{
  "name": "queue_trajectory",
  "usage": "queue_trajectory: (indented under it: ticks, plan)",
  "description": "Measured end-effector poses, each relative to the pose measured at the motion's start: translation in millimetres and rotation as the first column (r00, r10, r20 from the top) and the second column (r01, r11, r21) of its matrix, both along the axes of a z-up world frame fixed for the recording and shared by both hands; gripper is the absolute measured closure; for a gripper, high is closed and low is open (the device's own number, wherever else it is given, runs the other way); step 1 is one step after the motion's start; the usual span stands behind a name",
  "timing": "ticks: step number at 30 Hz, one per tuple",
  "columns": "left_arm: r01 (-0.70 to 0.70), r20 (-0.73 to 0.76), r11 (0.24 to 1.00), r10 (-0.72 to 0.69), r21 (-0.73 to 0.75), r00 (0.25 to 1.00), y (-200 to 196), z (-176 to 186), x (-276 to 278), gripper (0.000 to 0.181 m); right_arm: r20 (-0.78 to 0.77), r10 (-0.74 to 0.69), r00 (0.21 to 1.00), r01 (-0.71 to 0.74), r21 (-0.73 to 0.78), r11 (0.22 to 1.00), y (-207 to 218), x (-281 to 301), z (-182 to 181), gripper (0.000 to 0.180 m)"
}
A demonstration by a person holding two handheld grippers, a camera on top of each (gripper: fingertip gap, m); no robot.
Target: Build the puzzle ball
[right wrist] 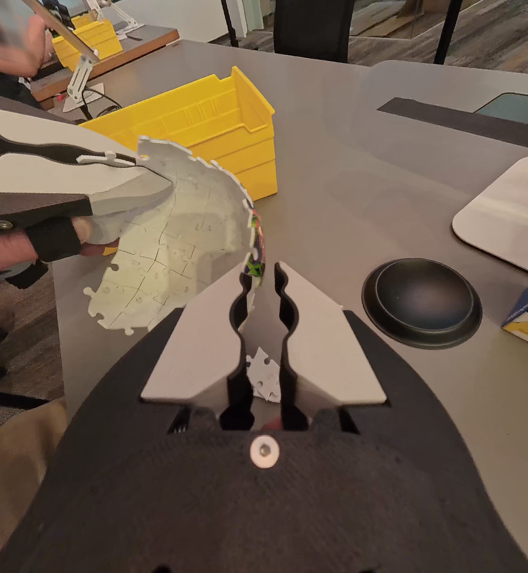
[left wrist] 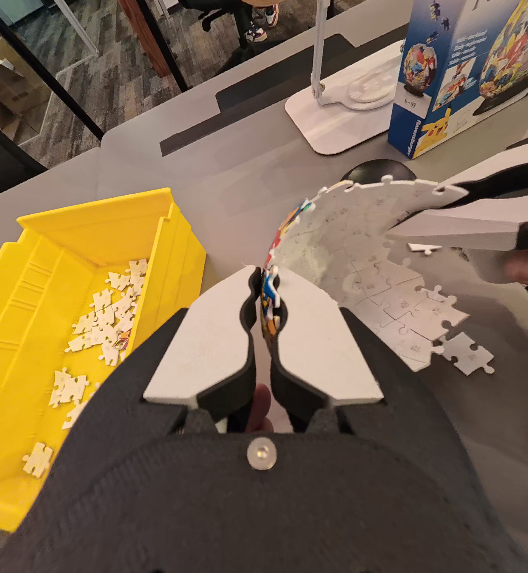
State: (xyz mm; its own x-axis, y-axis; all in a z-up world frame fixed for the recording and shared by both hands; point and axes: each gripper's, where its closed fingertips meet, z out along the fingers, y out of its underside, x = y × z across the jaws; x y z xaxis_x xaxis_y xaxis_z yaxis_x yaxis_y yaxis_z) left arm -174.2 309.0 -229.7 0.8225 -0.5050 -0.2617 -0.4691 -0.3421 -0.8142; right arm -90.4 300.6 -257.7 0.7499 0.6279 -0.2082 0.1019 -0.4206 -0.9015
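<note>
A partly built puzzle ball shell (left wrist: 343, 248), white inside and coloured outside, is held tilted above the table. My left gripper (left wrist: 269, 279) is shut on its coloured edge and also shows in the right wrist view (right wrist: 132, 164), clamped on the rim. My right gripper (right wrist: 259, 273) is slightly open, with the shell's (right wrist: 169, 235) coloured edge between its jaws, against the left finger. It reaches in from the right in the left wrist view, its fingers (left wrist: 458, 229) around the upper rim. A loose white piece (left wrist: 467, 353) lies by the shell's lower edge; another (right wrist: 264, 378) lies under my right gripper.
A yellow bin (left wrist: 70, 279) holding several loose pieces stands on the left; it also shows in the right wrist view (right wrist: 210, 124). A black round stand (right wrist: 420, 304), the puzzle box (left wrist: 473, 77) and a white lamp base (left wrist: 334, 124) stand beyond the shell. A person's hand (right wrist: 24, 40) is at the far table. Tip to tip, the grippers are about 9 cm apart.
</note>
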Motion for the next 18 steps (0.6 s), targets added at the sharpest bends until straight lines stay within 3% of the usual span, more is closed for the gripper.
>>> queue_trajectory:
  ticks: [2,8,14,18]
  plan:
    - [0.001,0.003,1.0,-0.001,0.001,1.0,-0.4,0.3,1.1,0.177,0.024,0.015,1.0,-0.015,0.005,1.0,-0.6,-0.6,-2.0,0.179]
    - [-0.001,-0.002,1.0,0.001,0.002,1.0,0.7,-1.5,1.3,0.177,0.024,0.01,1.0,-0.01,-0.008,1.0,1.3,0.0,-3.3,0.179]
    - [-0.037,-0.002,0.999,0.037,-0.004,0.999,5.5,-2.9,-11.7,0.177,0.025,0.067,0.997,-0.065,-0.066,0.996,-7.3,11.6,-5.1,0.139]
    - [-0.048,-0.02,0.999,0.048,-0.016,0.999,8.0,-7.3,-17.8,0.177,0.045,0.061,0.997,-0.057,-0.089,0.994,-6.5,26.5,-8.2,0.147]
